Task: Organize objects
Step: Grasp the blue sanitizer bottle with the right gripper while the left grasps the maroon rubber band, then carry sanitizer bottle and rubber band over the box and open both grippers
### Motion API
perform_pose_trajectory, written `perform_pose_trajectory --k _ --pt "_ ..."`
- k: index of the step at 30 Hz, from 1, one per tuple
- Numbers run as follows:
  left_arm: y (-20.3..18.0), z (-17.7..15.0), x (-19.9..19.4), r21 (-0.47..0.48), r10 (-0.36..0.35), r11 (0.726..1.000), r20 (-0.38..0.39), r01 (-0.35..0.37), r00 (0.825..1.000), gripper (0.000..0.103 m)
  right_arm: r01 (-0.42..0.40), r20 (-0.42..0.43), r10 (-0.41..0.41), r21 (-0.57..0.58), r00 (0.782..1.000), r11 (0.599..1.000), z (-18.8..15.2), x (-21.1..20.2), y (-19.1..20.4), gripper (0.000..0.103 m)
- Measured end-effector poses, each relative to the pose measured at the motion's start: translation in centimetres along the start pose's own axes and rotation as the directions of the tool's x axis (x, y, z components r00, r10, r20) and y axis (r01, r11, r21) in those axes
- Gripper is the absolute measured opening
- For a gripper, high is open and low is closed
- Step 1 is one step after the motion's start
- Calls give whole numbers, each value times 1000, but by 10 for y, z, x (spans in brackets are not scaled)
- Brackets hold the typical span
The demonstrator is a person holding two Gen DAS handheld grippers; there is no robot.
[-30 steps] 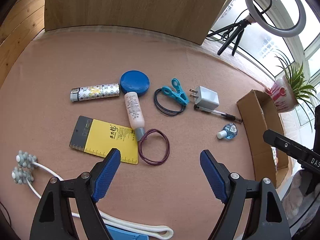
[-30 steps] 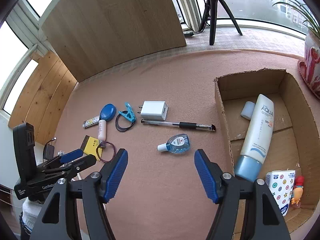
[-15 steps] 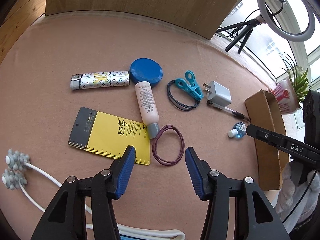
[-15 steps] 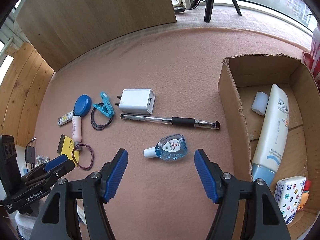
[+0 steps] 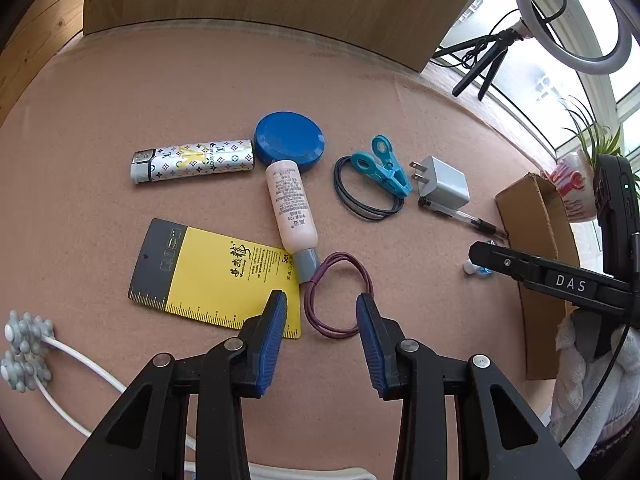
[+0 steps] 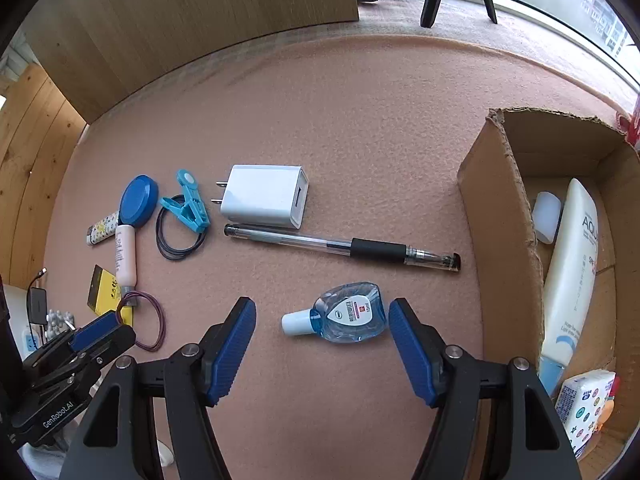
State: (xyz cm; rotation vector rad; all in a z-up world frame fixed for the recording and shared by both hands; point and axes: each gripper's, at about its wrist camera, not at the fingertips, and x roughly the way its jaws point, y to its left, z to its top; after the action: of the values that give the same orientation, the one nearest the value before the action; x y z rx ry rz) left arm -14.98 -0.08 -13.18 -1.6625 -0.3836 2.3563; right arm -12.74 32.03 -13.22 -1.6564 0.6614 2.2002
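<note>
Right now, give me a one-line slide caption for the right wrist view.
Open right gripper straddles a small blue bottle on the pink mat, beside the cardboard box.

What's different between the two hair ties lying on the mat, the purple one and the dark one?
The purple hair tie lies right between the left gripper's open fingers, beside the pink tube's grey cap; the dark hair tie sits farther off. A turquoise clip lies on the dark one; nothing lies on the purple one. Both are thin loops lying flat on the mat.
</note>
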Motion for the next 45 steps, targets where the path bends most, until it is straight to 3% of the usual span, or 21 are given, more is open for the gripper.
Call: perform_pose_trajectory --k 8,13,19,28,37,45 --pt "-6 0 7 18 6 1000 -7 -6 1000 24 5 -19 -5 -6 1000 1000 -1 10 2 65" --pt "-8 -1 11 23 -4 1000 -14 4 1000 17 27 -12 -27 -21 1000 999 -4 7 2 54" --pt "-13 -3 17 28 -9 1000 -17 10 1000 4 2 -2 -2 -8 1000 1000 -7 4 0 53" --pt "-15 -11 7 16 -30 999 5 30 1000 3 -6 26 6 -32 1000 999 -21 -3 1 53" --pt "-27 -26 -7 28 -49 998 19 49 999 3 -64 53 64 -8 997 998 -58 -13 8 53" --pt "-56 -26 -23 71 -99 993 42 96 994 3 -71 132 72 -12 989 997 -83 -42 -7 53"
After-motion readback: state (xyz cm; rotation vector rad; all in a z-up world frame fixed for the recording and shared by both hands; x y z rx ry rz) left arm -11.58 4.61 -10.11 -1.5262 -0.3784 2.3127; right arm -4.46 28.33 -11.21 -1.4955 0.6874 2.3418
